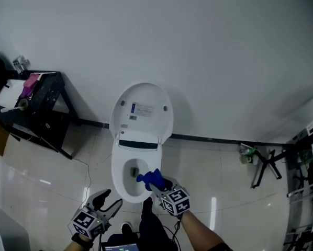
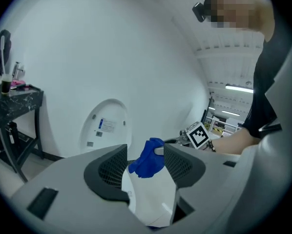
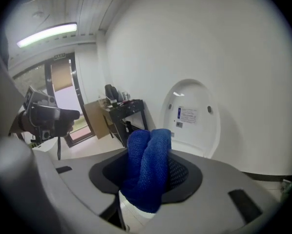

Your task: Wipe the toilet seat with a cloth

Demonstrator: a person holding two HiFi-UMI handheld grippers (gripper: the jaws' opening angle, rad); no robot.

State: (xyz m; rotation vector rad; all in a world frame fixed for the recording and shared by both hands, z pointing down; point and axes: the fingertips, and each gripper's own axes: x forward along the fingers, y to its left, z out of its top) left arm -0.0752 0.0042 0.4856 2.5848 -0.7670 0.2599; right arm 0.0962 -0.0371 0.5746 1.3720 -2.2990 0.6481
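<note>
A white toilet (image 1: 126, 188) stands against the wall with its lid (image 1: 142, 110) raised. My right gripper (image 1: 157, 184) is shut on a blue cloth (image 1: 152, 178) bunched between its jaws, just above the front right of the seat. The same blue cloth (image 3: 147, 172) fills the jaws in the right gripper view, with the raised lid (image 3: 191, 112) behind it. My left gripper (image 1: 109, 201) stands open and holds nothing, low at the left of the bowl's front. Between its jaws the left gripper view shows the blue cloth (image 2: 148, 158) and the white toilet rim (image 2: 148, 199) farther off.
A black side table (image 1: 40, 109) with small items stands at the left wall. A folded black stand (image 1: 265, 166) and a green thing (image 1: 246, 155) lie on the floor at the right. A metal rack (image 1: 308, 182) fills the far right edge. The floor tiles are glossy.
</note>
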